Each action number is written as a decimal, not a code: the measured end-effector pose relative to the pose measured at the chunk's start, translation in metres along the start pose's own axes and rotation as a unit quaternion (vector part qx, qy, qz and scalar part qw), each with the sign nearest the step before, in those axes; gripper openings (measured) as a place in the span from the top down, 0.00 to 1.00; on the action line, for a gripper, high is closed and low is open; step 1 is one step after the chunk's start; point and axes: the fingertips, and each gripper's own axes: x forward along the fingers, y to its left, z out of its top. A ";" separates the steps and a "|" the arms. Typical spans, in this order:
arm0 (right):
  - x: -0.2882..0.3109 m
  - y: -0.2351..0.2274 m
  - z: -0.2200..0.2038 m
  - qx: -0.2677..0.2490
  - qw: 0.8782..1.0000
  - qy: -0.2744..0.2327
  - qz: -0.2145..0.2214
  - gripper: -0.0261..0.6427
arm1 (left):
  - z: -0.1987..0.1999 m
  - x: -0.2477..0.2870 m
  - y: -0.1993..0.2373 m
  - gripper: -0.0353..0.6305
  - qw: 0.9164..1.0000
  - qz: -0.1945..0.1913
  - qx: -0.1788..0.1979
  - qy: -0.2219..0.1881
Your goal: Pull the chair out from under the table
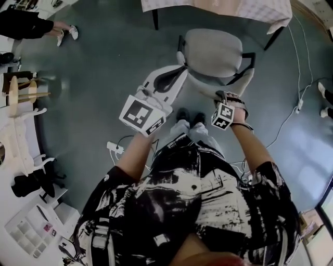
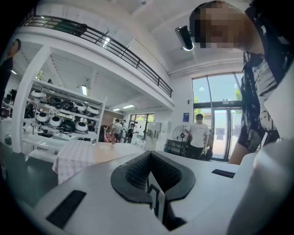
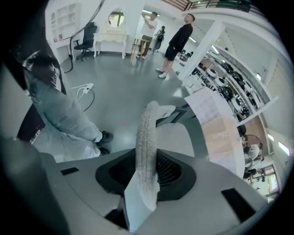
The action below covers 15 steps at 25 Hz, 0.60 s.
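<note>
The grey chair (image 1: 213, 52) stands on the floor a little in front of the table (image 1: 218, 8) with the checked cloth. My right gripper (image 1: 225, 98) points steeply down at the top edge of the chair's backrest (image 3: 147, 137). That padded edge runs between its jaws, which stand slightly apart around it, open. The chair's seat (image 3: 181, 140) and the table (image 3: 216, 128) lie beyond. My left gripper (image 1: 171, 78) hovers level to the left of the chair, clear of it. It (image 2: 154, 183) is shut with nothing between the pads.
My own feet (image 1: 190, 117) are just behind the chair. A power strip (image 1: 115, 148) and cables (image 1: 291, 111) lie on the floor on both sides. A wooden stool (image 1: 23, 91) and white shelving stand at the left. Other people (image 3: 177, 41) stand farther off.
</note>
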 end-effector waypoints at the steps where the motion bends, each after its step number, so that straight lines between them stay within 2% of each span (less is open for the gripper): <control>1: -0.017 -0.004 0.000 0.005 1.000 -0.011 -0.012 0.78 | 0.003 0.000 0.000 0.95 1.000 -0.004 0.003 -0.003; 4: -0.084 -0.030 0.015 0.041 0.995 -0.072 -0.063 0.84 | 0.012 0.003 0.002 0.94 1.000 -0.016 0.007 -0.012; 6: -0.142 -0.062 0.037 0.096 0.981 -0.139 -0.101 0.85 | 0.020 0.005 0.002 0.94 0.999 -0.025 0.011 -0.018; 7: -0.175 -0.081 0.050 0.129 0.967 -0.182 -0.118 0.86 | 0.025 0.007 0.001 0.95 0.999 -0.030 0.015 -0.021; 8: -0.210 -0.102 0.065 0.164 0.949 -0.235 -0.134 0.87 | 0.031 0.008 0.000 0.94 0.999 -0.036 0.019 -0.025; 9: -0.247 -0.122 0.081 0.199 0.923 -0.296 -0.147 0.88 | 0.036 0.008 -0.001 0.94 0.999 -0.041 0.022 -0.027; 11: -0.323 -0.157 0.108 0.275 0.857 -0.407 -0.156 0.89 | 0.048 0.007 -0.005 0.94 0.998 -0.048 0.022 -0.029; 12: -0.356 -0.170 0.116 0.301 0.829 -0.444 -0.157 0.90 | 0.054 0.006 -0.007 0.95 0.998 -0.050 0.021 -0.031; 14: -0.412 -0.191 0.124 0.324 0.789 -0.495 -0.168 0.92 | 0.071 0.007 -0.013 0.94 0.997 -0.058 0.027 -0.040; 15: -0.431 -0.198 0.125 0.325 0.775 -0.512 -0.181 0.93 | 0.080 0.009 -0.016 0.94 0.996 -0.063 0.032 -0.046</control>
